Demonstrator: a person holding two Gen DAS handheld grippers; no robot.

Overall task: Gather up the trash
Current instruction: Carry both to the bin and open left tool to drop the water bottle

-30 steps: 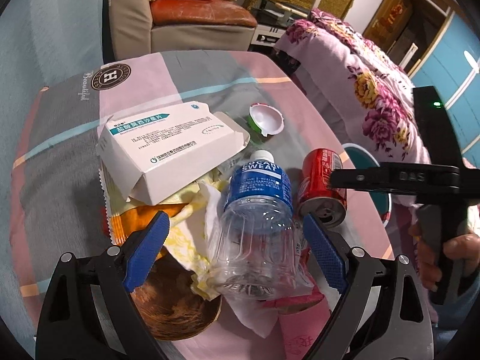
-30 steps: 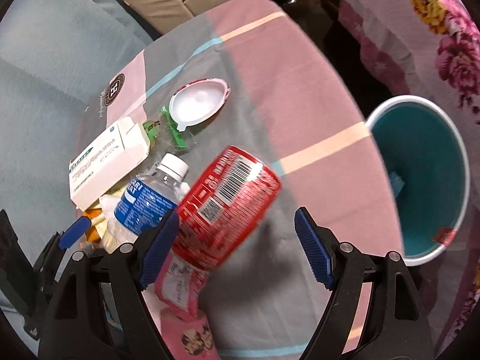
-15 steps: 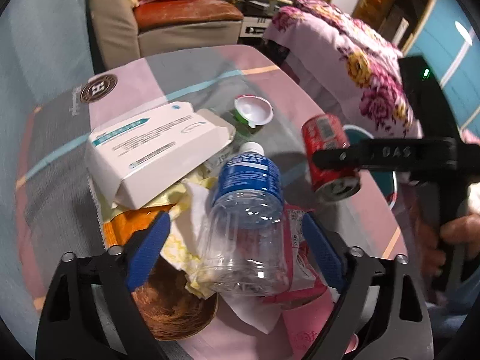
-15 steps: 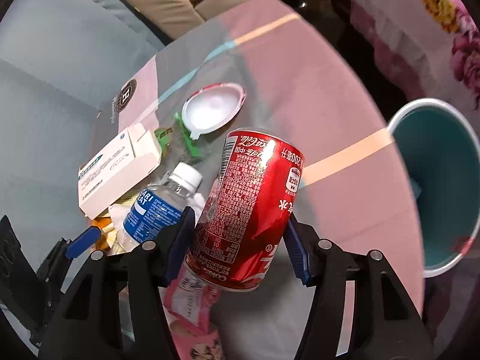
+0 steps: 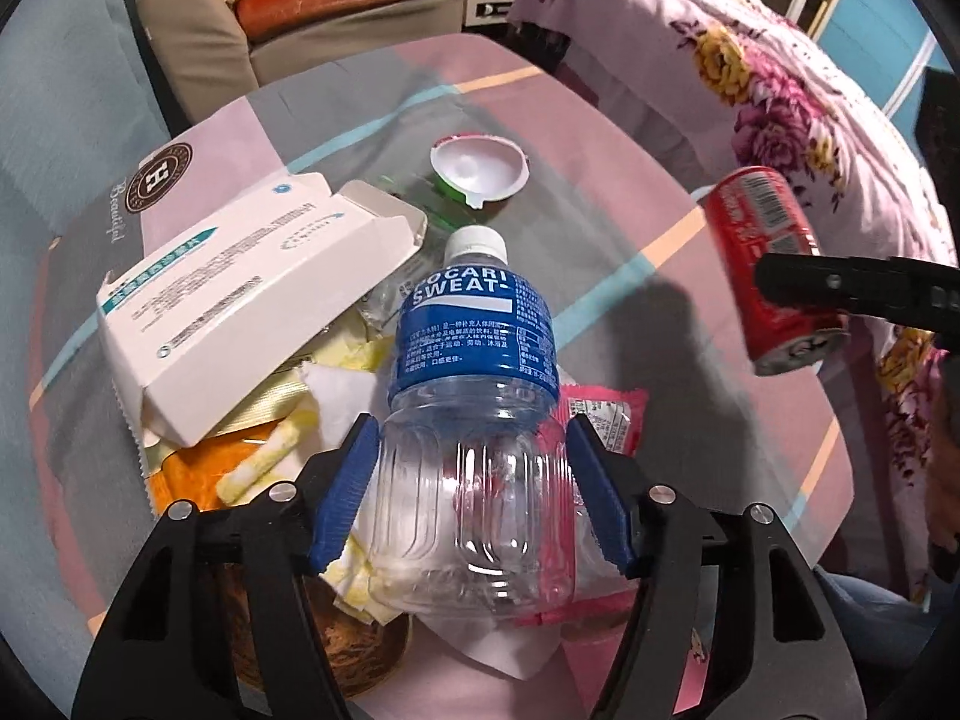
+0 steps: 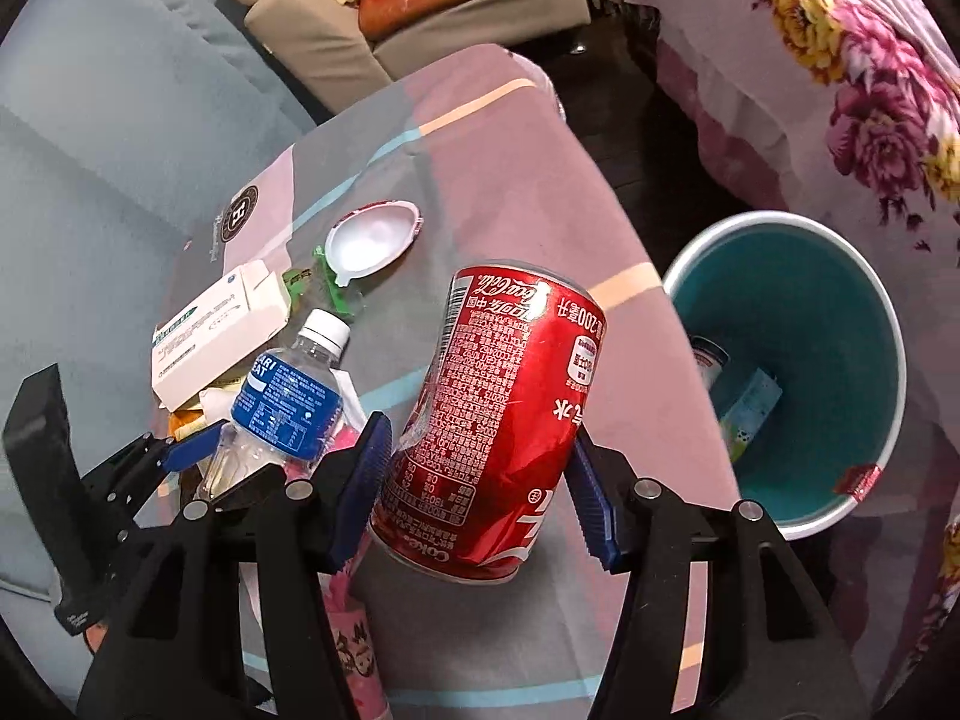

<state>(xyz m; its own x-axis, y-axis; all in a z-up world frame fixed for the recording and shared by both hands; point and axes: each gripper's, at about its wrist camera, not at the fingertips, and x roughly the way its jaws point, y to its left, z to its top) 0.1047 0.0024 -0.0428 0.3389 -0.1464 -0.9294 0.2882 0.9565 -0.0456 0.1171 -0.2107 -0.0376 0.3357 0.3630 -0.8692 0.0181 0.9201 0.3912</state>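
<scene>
Bare tabletop [image 6: 528, 192] leads to open bin [image 6: 798, 516].

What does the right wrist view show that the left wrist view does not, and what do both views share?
Only the right wrist view shows the teal trash bin beside the table, with a few items already inside, and the right hand-held gripper closed on the red cola can.

Only the left wrist view shows the left hand-held gripper with both pads against the clear Pocari Sweat bottle, and a brown bowl-like thing below the pile.

Both show the can, the bottle, the white medicine box and the empty white cup.
</scene>
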